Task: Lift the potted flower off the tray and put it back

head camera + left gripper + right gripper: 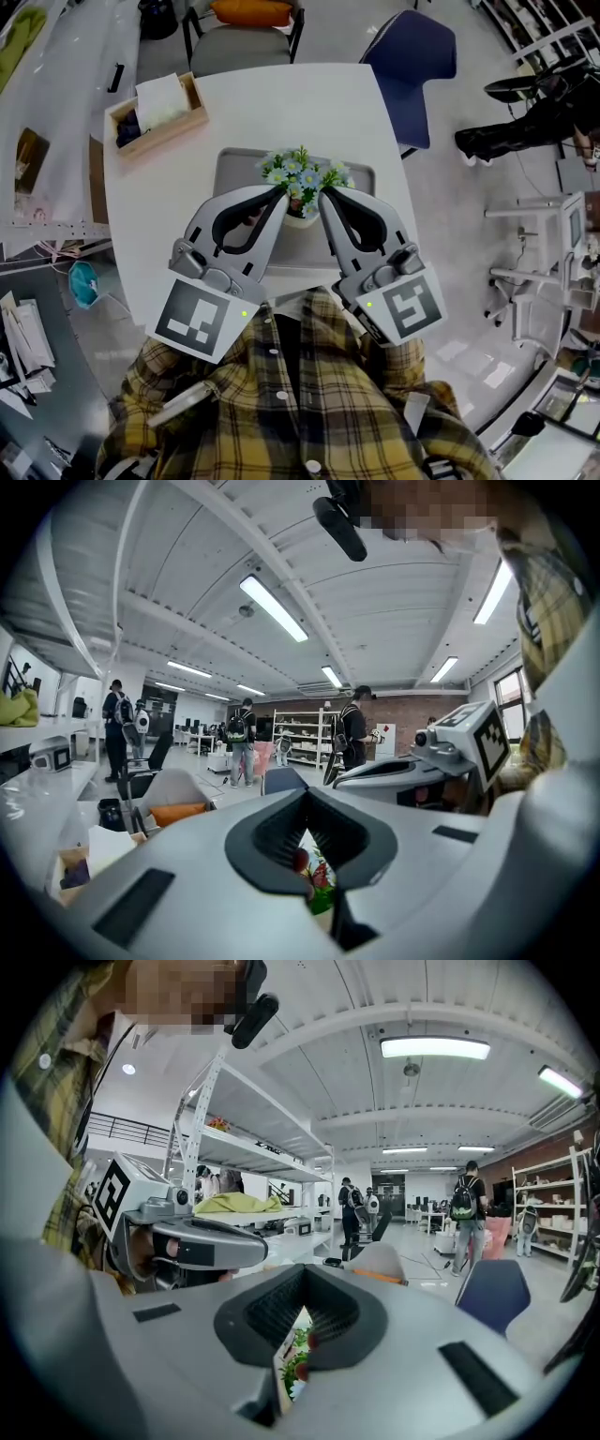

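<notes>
The potted flower (302,174), small blue-white blooms in a white pot (300,221), shows over the grey tray (234,161) on the white table (337,103). My left gripper (281,194) and right gripper (323,195) are held high, side by side, their tips converging above the pot's two sides. Both have their jaws shut with nothing between the pads. In the left gripper view only a bit of the flower (319,878) shows, low in the gap under the closed jaws; in the right gripper view the flower (295,1358) shows the same way. The tips hide the pot's rim.
A wooden box (155,112) with white paper sits at the table's far left corner. A blue chair (412,52) and a grey chair with an orange cushion (248,23) stand behind the table. Several people walk far off in the room.
</notes>
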### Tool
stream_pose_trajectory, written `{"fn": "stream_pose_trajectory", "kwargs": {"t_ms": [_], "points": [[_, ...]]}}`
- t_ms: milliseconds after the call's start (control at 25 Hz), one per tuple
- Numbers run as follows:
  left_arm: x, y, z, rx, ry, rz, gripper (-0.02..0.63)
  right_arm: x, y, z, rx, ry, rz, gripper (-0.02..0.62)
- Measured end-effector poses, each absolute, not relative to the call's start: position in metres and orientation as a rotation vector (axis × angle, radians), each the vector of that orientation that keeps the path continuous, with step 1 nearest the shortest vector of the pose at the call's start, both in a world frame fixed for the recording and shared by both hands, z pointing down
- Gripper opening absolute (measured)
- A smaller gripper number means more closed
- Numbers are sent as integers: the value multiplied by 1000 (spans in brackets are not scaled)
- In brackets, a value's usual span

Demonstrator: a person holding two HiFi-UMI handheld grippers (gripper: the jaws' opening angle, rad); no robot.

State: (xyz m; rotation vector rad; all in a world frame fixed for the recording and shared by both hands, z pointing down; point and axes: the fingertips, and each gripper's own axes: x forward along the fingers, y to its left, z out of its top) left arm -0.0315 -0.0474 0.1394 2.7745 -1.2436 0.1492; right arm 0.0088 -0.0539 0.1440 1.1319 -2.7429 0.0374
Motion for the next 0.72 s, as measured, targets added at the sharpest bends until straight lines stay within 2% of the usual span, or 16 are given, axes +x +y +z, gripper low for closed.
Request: {"fn": "stream_pose_trajectory", "kwargs": {"t_ms": [720], "points": [[-36, -44, 145, 2754, -1286, 174, 9, 4, -50, 149, 1085, -2756, 75, -3]]}}
